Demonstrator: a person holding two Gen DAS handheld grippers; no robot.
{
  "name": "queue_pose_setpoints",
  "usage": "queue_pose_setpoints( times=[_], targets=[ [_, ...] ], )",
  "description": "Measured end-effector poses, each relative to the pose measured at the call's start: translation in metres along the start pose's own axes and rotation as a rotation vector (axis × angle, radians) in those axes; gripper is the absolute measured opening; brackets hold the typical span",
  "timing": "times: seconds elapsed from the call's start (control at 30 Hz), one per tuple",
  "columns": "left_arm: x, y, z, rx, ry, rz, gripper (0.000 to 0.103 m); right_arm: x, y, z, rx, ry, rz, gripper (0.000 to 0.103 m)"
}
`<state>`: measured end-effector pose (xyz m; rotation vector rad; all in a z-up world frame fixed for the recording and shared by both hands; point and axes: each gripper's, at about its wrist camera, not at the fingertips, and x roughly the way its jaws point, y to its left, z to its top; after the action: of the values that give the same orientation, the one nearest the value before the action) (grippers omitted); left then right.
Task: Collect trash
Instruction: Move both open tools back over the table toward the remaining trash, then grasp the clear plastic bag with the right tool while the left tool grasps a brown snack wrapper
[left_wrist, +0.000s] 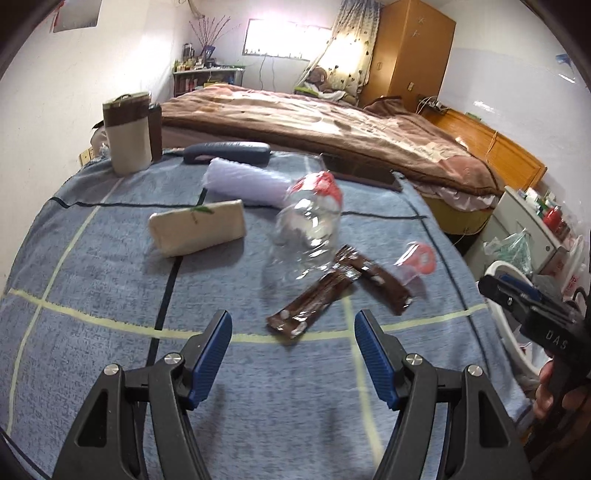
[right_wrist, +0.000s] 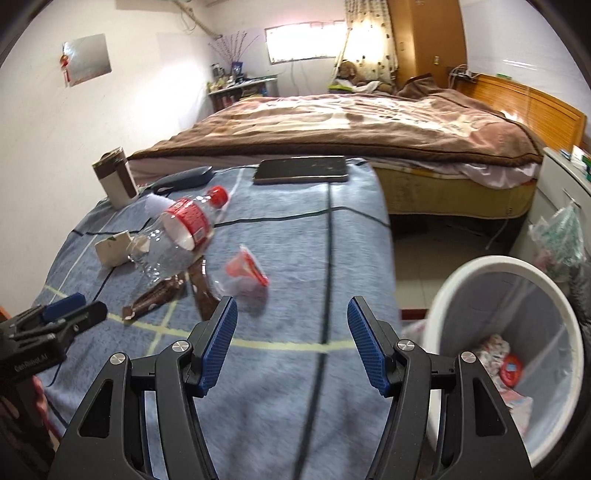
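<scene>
From the left wrist view, the left gripper (left_wrist: 293, 328) stands with its jaws apart and nothing between them, angled down over the blue checked cloth of the bench (left_wrist: 92, 288). The nearest trash is a brown wrapper (left_wrist: 314, 299) lying flat just ahead of the gap and slightly right of centre, its long axis slanting from near-left to far-right — one end toward the gripper, the other overlapping a second brown wrapper (left_wrist: 380, 278) that slants the opposite way. Behind them lies the empty clear bottle (left_wrist: 308, 229) on its side, red label at the far end, long axis running roughly away from the camera. A small red-rimmed plastic cup (left_wrist: 417, 260) sits to the right of the wrappers, nearer the bench edge. The right gripper (left_wrist: 495, 286) shows at the right border, its opening hard to read from here. From the right wrist view, the right gripper (right_wrist: 291, 319) is also open and empty; the plastic cup (right_wrist: 245, 271) lies just ahead and a little left of its gap (tipped on its side, mouth toward the right), so the right hand looks nearer to it. The bottle (right_wrist: 177, 236) runs diagonally, cap pointing far-right. The white bin (right_wrist: 443, 291) stands on the floor just off the bench's right edge — already holding some rubbish.
</scene>
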<state>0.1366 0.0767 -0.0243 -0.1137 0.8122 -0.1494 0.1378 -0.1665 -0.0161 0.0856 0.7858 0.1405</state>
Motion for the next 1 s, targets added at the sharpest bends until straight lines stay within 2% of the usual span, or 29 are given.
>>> queue_pose_setpoints(
  times=[0.1,0.23,0.33,0.47,0.8,1.0],
  targets=[
    [0.007,0.007,-0.001,-0.005,0.013,-0.008,0.071,0.01,0.005,0.002,0.022,0.026,0.015,0.064],
    [0.015,0.013,0.0,-0.013,0.028,-0.008,0.071,0.023,0.012,0.004,0.073,0.058,0.101,0.064],
    [0.021,0.015,0.001,-0.013,0.037,-0.013,0.071,0.035,0.018,0.007,0.105,0.1,0.122,0.063],
    [0.027,0.017,0.001,-0.013,0.05,-0.019,0.071,0.051,0.022,0.014,0.169,0.12,0.154,0.058],
    [0.038,0.015,0.007,0.01,0.066,-0.037,0.071,0.075,0.03,0.026,0.164,0.137,0.097,0.048],
    [0.044,0.008,0.01,0.043,0.073,-0.042,0.071,0.079,0.036,0.028,0.103,0.126,0.052,0.047]
  ],
)
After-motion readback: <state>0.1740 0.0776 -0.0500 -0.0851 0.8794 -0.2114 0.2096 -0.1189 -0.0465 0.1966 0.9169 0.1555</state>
